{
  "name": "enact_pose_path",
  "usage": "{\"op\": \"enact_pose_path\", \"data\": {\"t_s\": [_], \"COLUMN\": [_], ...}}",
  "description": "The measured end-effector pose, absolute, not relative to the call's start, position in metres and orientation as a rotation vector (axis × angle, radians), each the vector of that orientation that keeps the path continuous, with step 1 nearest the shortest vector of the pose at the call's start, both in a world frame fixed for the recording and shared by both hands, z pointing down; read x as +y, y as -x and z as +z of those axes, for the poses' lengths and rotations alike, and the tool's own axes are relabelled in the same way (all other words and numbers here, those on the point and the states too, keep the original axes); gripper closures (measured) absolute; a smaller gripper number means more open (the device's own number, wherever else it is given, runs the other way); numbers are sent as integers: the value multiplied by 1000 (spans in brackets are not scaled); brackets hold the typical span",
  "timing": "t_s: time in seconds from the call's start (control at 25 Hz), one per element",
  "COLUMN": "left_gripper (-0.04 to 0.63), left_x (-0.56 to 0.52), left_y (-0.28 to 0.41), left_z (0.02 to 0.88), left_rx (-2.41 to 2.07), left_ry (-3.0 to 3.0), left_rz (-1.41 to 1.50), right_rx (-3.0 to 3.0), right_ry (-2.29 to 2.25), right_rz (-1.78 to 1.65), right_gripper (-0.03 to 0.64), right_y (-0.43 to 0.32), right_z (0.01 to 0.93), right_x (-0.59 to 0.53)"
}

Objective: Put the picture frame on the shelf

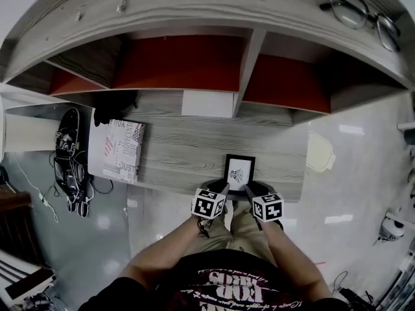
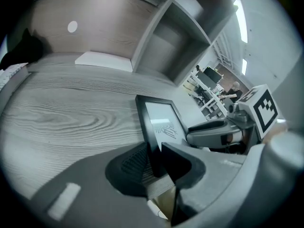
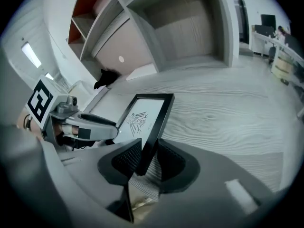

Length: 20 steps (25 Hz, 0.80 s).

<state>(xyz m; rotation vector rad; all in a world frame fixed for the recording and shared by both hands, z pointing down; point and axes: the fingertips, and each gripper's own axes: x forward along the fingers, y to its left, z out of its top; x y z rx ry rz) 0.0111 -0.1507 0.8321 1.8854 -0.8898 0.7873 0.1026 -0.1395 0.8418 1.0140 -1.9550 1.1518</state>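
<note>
The grey wood-grain shelf board (image 1: pixel 188 148) carries a picture frame (image 1: pixel 239 172) at its front edge, a printed box (image 1: pixel 120 149) at its left end, and a white block (image 1: pixel 207 103) against the back.
</note>
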Motion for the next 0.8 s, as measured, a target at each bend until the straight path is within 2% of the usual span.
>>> {"op": "enact_pose_path", "data": {"t_s": [0.2,0.8], "left_gripper": [499,498], "left_x": [-149,-169], "left_y": [-9,-2], "left_z": [830,781], "left_rx": [-889,-902], "left_ry": [-1892,-2006], "left_rz": [867,859], "right_rx": [-1928,-1985], "right_ry": [-1021,-1076], "right_rz": [1201,1236], "right_gripper": [492,491], "right_y": [-100,-91], "right_z": [838,801], "right_x": [-138,-154]}}
